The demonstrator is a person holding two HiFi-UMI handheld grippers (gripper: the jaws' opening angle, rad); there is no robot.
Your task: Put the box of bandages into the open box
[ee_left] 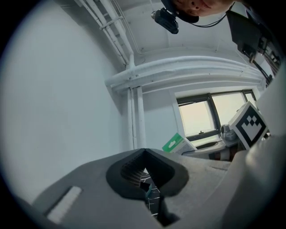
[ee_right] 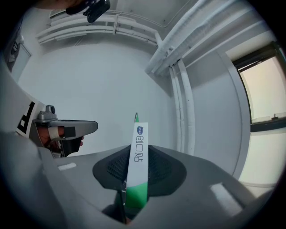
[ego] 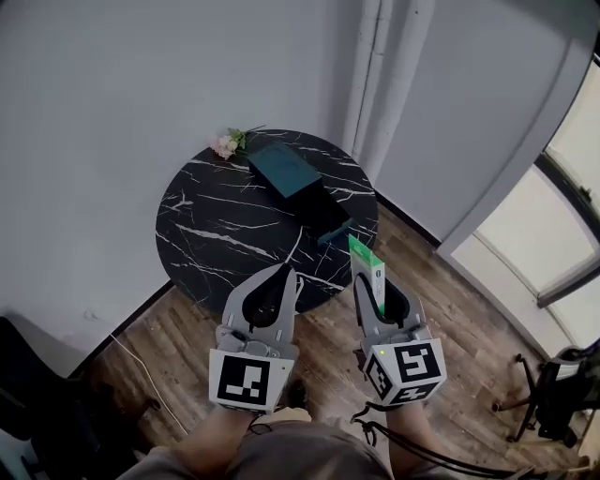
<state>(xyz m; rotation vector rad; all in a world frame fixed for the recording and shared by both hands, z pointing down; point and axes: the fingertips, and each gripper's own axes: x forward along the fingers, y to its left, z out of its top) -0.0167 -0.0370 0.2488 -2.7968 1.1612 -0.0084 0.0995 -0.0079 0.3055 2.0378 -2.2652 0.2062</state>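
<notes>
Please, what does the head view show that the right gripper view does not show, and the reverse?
Only the head view: the round black table, the open box on it, the flowers, the wooden floor. Only the right gripper view: the ceiling pipes and the head camera above. Both: the right tongs shut on the box of bandages, the left tongs, the wall pipes.

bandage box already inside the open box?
No: the bandage box is clamped upright in the right gripper, apart from the open box on the round table.
</notes>
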